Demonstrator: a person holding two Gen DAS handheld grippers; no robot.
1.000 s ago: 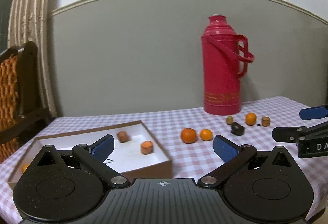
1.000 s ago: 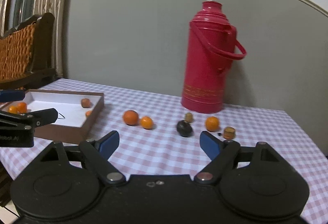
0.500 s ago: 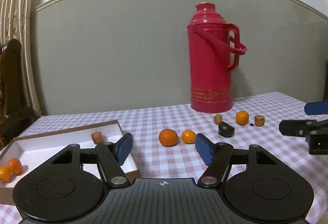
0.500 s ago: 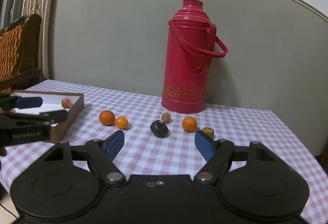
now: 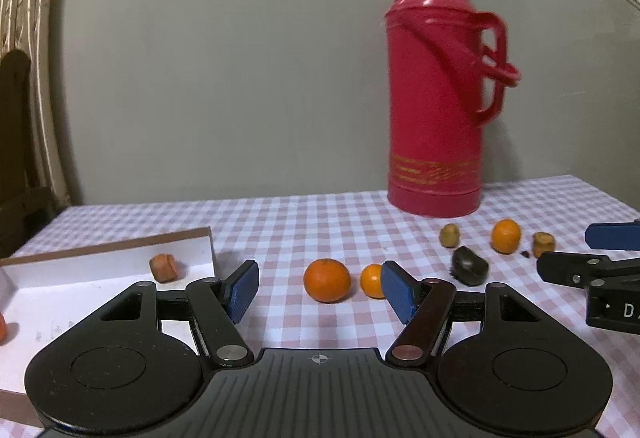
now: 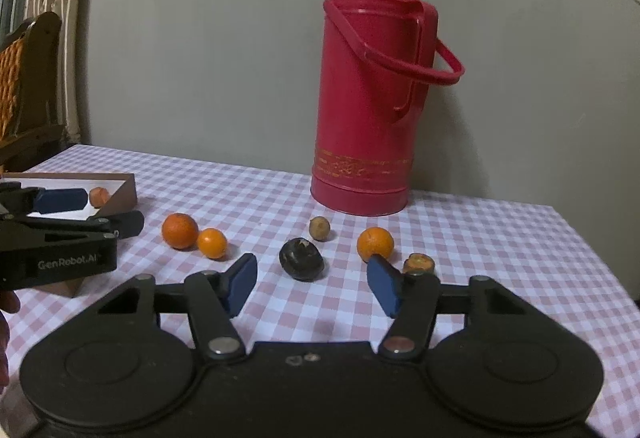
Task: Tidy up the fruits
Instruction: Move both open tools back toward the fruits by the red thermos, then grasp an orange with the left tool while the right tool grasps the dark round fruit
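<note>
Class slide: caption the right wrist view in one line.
Right gripper, fingers closing on nothing, faces a dark fruit on the checked tablecloth.

Home: checked tablecloth (image 5: 304,222), red thermos (image 5: 436,97)

Box (image 5: 120,250) cut off at left frame edge, near side behind left gripper (image 5: 318,288) body. Small dark speck (image 5: 525,254) beside brown stub (image 5: 543,244) too small to identify.
</note>
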